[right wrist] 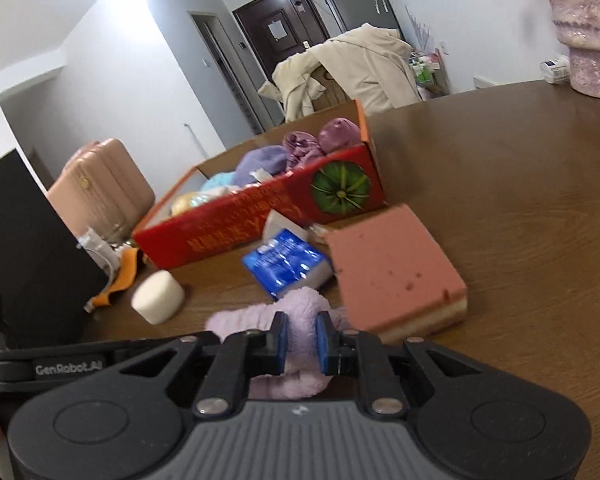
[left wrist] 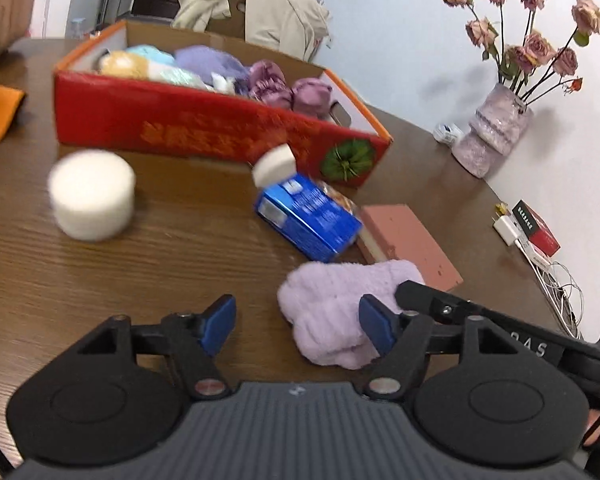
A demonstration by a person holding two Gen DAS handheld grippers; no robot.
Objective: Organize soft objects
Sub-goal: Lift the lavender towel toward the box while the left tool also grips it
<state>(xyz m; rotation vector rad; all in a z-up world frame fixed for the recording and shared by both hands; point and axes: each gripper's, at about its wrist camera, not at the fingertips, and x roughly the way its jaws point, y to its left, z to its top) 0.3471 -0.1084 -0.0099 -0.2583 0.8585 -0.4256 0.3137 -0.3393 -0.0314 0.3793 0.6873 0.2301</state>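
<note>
Only the right wrist view shows right fingers [right wrist: 300, 346] clamping the lilac towel [right wrist: 300, 312]; left fingers [left wrist: 296, 324] gape, empty.

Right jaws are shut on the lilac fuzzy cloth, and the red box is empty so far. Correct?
Not quite. The right gripper does pinch the lilac fuzzy cloth, but the red box is not empty: the left wrist view shows purple, blue and yellow soft items already inside.

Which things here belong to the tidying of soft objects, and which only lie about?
Job: lilac fuzzy cloth in the right gripper; white foam cylinder; pink sponge block; red cardboard box.

Lying about: vase of dried roses; blue packet; charger.
</note>
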